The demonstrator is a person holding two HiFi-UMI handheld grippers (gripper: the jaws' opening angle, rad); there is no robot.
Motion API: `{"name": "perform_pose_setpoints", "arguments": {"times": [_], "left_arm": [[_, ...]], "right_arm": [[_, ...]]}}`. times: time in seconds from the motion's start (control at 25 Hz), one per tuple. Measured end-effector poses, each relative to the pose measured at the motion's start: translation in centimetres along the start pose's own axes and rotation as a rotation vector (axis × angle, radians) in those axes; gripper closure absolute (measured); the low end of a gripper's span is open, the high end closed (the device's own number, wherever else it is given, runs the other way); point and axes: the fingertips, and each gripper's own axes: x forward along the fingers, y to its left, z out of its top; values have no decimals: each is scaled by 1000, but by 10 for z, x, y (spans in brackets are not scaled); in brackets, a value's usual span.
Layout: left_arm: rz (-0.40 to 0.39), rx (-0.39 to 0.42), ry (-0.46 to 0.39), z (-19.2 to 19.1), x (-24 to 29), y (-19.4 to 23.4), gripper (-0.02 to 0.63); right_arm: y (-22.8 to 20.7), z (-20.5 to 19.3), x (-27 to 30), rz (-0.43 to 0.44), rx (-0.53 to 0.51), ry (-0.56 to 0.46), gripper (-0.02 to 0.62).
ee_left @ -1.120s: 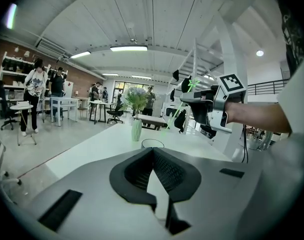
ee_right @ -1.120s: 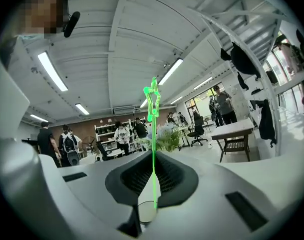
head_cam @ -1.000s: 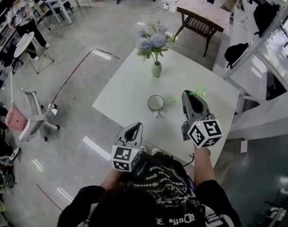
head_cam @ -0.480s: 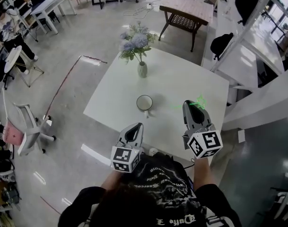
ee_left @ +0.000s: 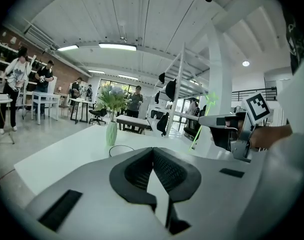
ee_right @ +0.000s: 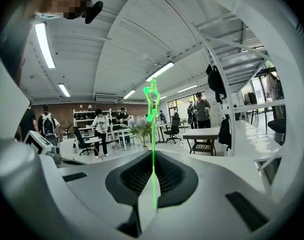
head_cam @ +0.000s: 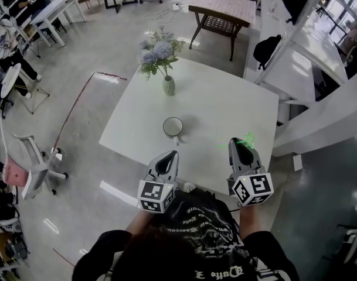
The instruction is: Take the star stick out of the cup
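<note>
The cup stands upright on the white table, toward the near side, with its handle turned to the near edge and a pale interior visible through its open mouth. The vase stands farther back, well apart from the cup, and holds a bunch of blue and white flowers with green leaves. The star stick is outside the cup. It is clamped between the jaws of the right gripper, with the green shaft rising straight up from the pads and the star at the upper end. The stick is well to the right of the cup, above the near right part of the table. The room has a glossy grey floor, a white chair at the left, a wooden side table beyond the white table, and a black bag on the white structure at the right. Several people stand in the background. The left gripper has its jaws together with nothing between them. Both grippers are held out in front of the person's torso at the near table edge, pointing forward, with the left gripper nearer to the cup.
</note>
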Motion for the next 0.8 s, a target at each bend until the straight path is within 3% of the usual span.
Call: {"name": "perform_pose_setpoints", "arguments": {"times": [0.8], "left_arm": [[23,-2,-11,3,3,-2,586]], "right_arm": [[-9,-55,-34,-64,1,103,577]]}}
